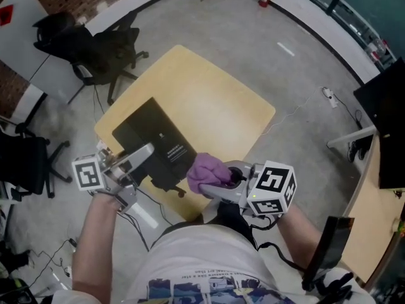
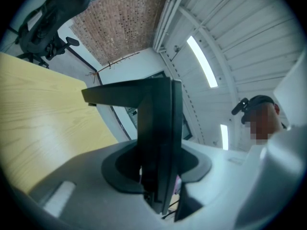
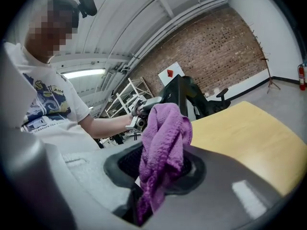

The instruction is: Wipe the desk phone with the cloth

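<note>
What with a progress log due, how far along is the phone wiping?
Done: the right gripper is shut on the purple terry cloth, and the left gripper clamps the flat black desk phone at the pale wooden table. In hand: the cloth sits beside the phone's near corner; contact is unclear. Left: the wiping itself, with no wiped area discernible.

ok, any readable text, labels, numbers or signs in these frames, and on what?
Nothing here can be read.
Desk phone: a small white mark and lines of white print on its black face, too small to read.
T-shirt: a line of print above the graphic, blurred.
White board: a red diamond sign, no words legible.
Marker cubes: square patterns only, no text.
</note>
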